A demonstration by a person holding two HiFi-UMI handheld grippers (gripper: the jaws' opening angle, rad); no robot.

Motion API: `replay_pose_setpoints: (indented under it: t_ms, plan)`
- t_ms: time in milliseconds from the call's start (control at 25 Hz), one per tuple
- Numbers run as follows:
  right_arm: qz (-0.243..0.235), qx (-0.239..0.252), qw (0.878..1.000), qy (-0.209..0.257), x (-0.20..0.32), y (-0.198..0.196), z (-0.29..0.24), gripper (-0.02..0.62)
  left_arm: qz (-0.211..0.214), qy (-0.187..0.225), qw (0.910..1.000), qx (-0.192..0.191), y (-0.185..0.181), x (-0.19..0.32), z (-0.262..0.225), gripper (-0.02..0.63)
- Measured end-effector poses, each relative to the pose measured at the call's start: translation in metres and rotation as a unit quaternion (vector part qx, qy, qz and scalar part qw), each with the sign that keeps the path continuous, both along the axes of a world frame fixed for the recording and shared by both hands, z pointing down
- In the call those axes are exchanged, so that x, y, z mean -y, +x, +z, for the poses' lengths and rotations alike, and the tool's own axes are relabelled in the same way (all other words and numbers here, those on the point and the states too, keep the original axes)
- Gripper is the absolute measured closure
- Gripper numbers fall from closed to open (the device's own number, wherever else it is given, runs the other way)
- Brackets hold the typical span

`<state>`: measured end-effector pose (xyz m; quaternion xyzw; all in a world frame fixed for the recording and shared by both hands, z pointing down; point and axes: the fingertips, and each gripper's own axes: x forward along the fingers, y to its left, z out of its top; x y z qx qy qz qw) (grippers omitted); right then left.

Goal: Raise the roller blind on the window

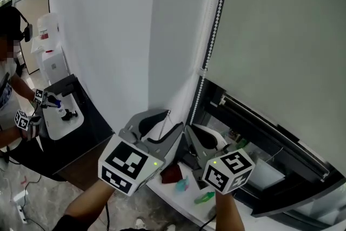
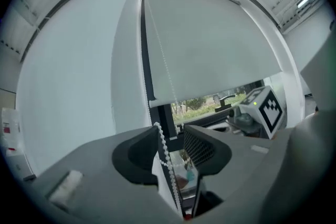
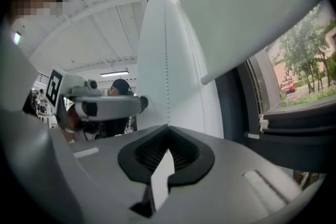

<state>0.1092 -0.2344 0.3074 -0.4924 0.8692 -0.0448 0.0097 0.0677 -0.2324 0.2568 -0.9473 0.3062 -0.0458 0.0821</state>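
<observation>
Stands at the left edge of a window with a two-jaw gripper in each hand, before a roller blind [image 1: 281,35] drawn down over most of the glass. Pinches the white bead chain [image 1: 213,35] in the right gripper [image 1: 190,135], with jaws closed together on the strand low down beside the dark window frame [image 1: 211,116]. Holds the left gripper [image 1: 172,120] just beside it, on the left, with jaws spread wide. In the left gripper view, shows that gripper open around the bead chain [image 2: 163,149], with the beads draped against the left-hand pad, clear of the ribbed right-hand one and with nothing pressing on them. In the right gripper view, shows the tips of the right gripper [image 3: 168,127] met on the chain, with the strand straight above them against a white wall [image 3: 178,60]. Leaves a strip of bare glass beneath the blind's bottom rail [image 2: 210,94], with trees and grass beyond. Takes in a white sill [image 1: 167,192] below the grippers, with red, teal and green items on it too small to name. Catches, at far left, another person [image 1: 8,89] by a dark table [image 1: 81,138], likewise with marker cubes in hand.
</observation>
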Motion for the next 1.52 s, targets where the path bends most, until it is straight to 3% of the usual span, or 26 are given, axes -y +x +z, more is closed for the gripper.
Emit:
replay_pose_setpoints:
  t_ms: [160,360,560,720,880,1000,1160,1320,1520]
  plan:
    - [-0.010,-0.007,1.000,-0.015,-0.002,-0.012,0.022,0.588,0.000,0.014,0.9989,-0.046,0.005,0.005,-0.028,0.446]
    - [-0.017,-0.004,0.999,-0.040,-0.005,-0.018,0.052,0.588,0.016,0.013,0.9986,-0.048,0.023,0.007,-0.037,0.446]
    - [-0.016,-0.008,0.999,-0.048,-0.006,-0.016,0.061,0.588,0.011,0.031,0.9956,-0.088,0.025,0.009,-0.053,0.448]
    - [-0.017,-0.008,0.999,-0.052,-0.009,-0.015,0.064,0.588,0.015,0.035,0.9958,-0.083,0.031,0.011,-0.056,0.465]
    - [-0.016,-0.003,0.998,-0.053,-0.011,-0.012,0.065,0.588,0.015,0.040,0.9960,-0.078,0.038,0.009,-0.057,0.572]
    - [-0.019,-0.002,0.998,-0.055,-0.011,-0.013,0.065,0.588,0.015,0.043,0.9964,-0.071,0.041,0.009,-0.057,0.579]
    - [-0.024,0.005,0.998,-0.058,-0.015,-0.010,0.064,0.588,0.029,0.004,0.9976,-0.063,0.043,0.011,-0.054,0.595]
    - [-0.038,0.004,0.998,-0.048,-0.020,-0.009,0.061,0.585,0.003,0.040,0.9986,-0.034,0.043,0.013,-0.055,0.595]
    - [-0.057,0.086,0.995,-0.012,-0.026,0.002,0.014,0.540,-0.010,0.047,0.9985,-0.027,0.036,0.014,-0.039,0.595]
